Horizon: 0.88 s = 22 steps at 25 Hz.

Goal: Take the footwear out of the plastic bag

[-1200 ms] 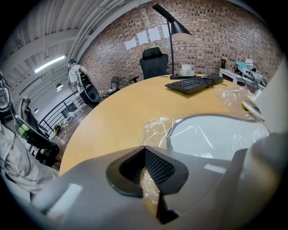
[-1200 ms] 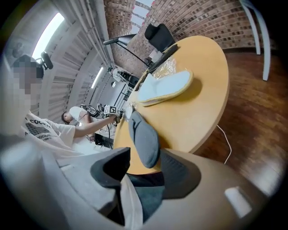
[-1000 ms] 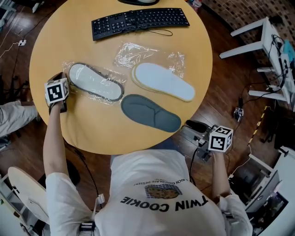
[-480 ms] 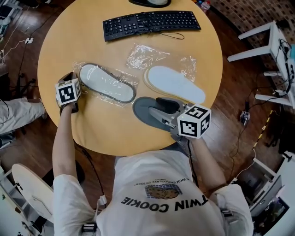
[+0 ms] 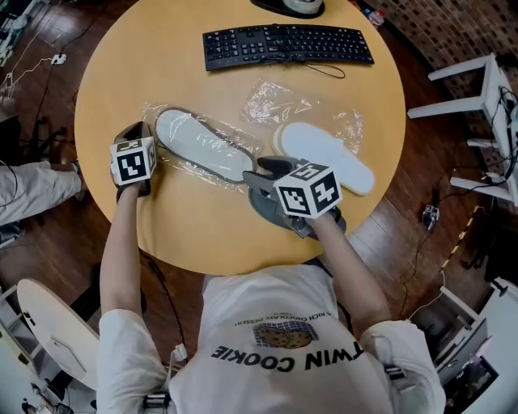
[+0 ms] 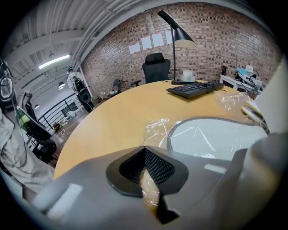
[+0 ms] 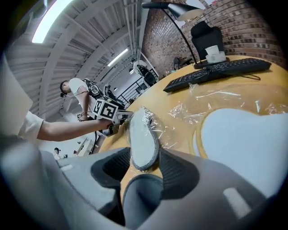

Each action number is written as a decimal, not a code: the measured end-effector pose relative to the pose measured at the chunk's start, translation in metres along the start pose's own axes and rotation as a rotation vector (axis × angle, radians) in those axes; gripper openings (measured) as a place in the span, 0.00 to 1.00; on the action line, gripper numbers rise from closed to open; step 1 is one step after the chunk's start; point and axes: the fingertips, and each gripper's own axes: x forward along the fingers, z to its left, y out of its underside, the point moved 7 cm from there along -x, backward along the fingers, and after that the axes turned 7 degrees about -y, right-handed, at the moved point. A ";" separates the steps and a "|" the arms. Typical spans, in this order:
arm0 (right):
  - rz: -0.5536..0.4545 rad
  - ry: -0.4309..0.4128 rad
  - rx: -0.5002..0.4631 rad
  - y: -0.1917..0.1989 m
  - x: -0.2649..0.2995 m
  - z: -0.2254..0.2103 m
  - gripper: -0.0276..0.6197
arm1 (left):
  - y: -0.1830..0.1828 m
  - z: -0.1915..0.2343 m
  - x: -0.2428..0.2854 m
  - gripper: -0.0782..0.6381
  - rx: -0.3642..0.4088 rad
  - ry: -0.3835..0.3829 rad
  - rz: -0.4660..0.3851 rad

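Note:
A white slipper with a dark rim lies inside a clear plastic bag left of the table's middle. My left gripper is at the bag's left end, shut on the film. My right gripper hovers over a dark grey slipper that lies sole up. It is open, its jaws standing either side of the bagged slipper's near tip. A second white slipper lies bare on an empty crumpled bag.
A black keyboard with its cable lies at the far side of the round wooden table. A desk lamp base stands behind it. White furniture stands on the floor to the right.
My right gripper has swung in from beside the table's lower right edge, over the grey slipper, up to the bagged slipper's tip. The left gripper has kept its hold on the bag.

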 end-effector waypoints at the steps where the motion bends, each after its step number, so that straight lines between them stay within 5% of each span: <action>1: 0.011 0.010 0.009 -0.001 0.003 -0.002 0.35 | 0.000 0.000 0.000 0.12 -0.003 0.002 -0.003; 7: 0.096 0.061 0.044 -0.004 0.017 -0.010 0.34 | 0.002 0.001 0.000 0.12 -0.021 -0.003 -0.018; 10: 0.121 0.058 0.041 -0.004 0.021 -0.009 0.18 | 0.002 0.000 0.000 0.12 -0.028 -0.015 -0.033; 18: -0.013 -0.144 0.373 -0.001 -0.003 -0.009 0.10 | 0.002 0.000 0.001 0.12 -0.025 0.000 -0.017; 22: -0.044 -0.169 0.447 0.012 -0.025 -0.011 0.10 | 0.001 0.003 -0.002 0.12 -0.016 -0.014 -0.018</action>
